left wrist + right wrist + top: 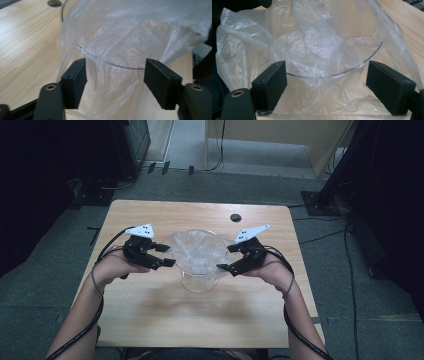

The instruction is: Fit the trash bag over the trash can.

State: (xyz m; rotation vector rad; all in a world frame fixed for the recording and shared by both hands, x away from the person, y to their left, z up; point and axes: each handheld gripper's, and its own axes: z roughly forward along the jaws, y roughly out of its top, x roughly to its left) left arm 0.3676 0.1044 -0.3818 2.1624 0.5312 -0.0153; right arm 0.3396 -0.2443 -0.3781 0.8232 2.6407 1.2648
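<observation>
A clear bowl (199, 281) lined with a plastic bag (196, 251) sits mid-table (150, 320); both grippers (161, 256) (231, 258) flank it, fingers apart astride loose film

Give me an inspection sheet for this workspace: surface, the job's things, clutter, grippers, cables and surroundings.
Surface: light wooden table with a round cable hole near its far edge.
Job's things: clear round plastic container, thin clear plastic bag draped in and over its rim.
Clutter: nothing seen.
Grippers: left gripper at the bag's left side, jaws apart, bag film between them, not pinched; right gripper at its right side, jaws apart, likewise.
Cables: a black cable trails from each gripper along the forearm.
Surroundings: grey carpet, black stand base, loose floor cables.
</observation>
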